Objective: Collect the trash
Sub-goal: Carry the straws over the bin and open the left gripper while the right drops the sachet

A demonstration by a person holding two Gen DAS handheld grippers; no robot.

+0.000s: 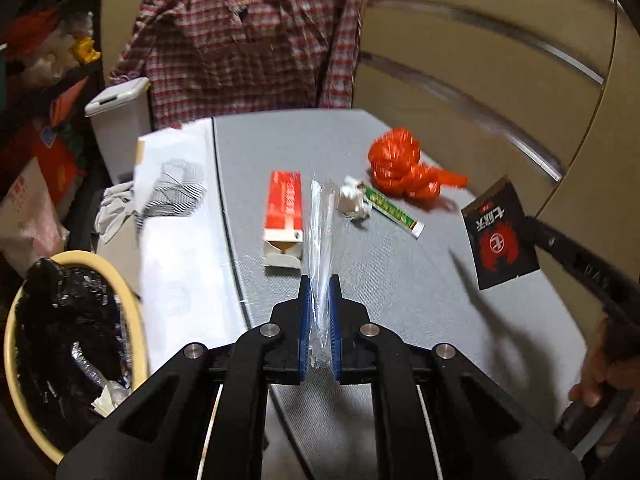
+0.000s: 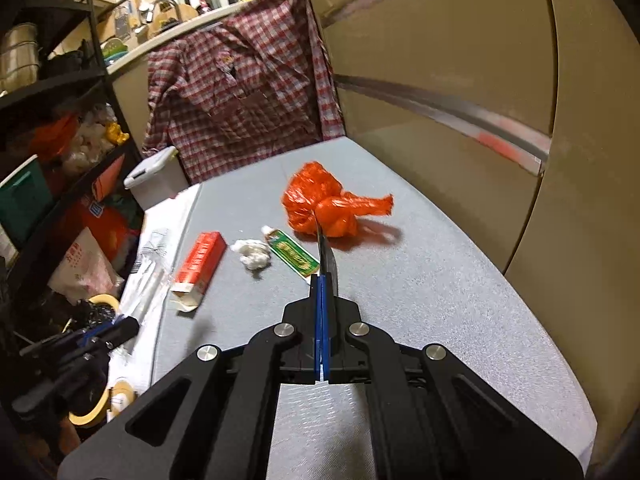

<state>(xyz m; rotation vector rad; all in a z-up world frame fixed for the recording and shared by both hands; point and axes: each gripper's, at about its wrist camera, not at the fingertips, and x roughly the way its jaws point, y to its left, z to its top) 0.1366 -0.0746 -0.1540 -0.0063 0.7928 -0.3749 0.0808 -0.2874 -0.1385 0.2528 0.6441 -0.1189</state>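
Observation:
In the left wrist view my left gripper [image 1: 320,280] is shut on a clear plastic wrapper [image 1: 320,224] that sticks out forward above the grey table [image 1: 400,308]. Further right, my right gripper [image 1: 534,226] holds a black packet with a red print [image 1: 500,240] in the air. The right wrist view shows that packet [image 2: 329,256] edge-on, with the right gripper [image 2: 322,280] shut on it. On the table lie a red box [image 1: 282,216], a crumpled white tissue [image 1: 354,200], a green tube [image 1: 394,210] and a knotted orange bag [image 1: 400,168]. A yellow-rimmed bin with a black liner [image 1: 72,340] stands low on the left.
A white sheet [image 1: 180,240] covers the table's left part. Behind it hang a plaid shirt [image 1: 248,40] and stands a white lidded container [image 1: 116,112]. Cluttered shelves [image 2: 60,140] fill the left. A beige wall [image 2: 460,120] borders the right. A hand [image 1: 600,372] shows at lower right.

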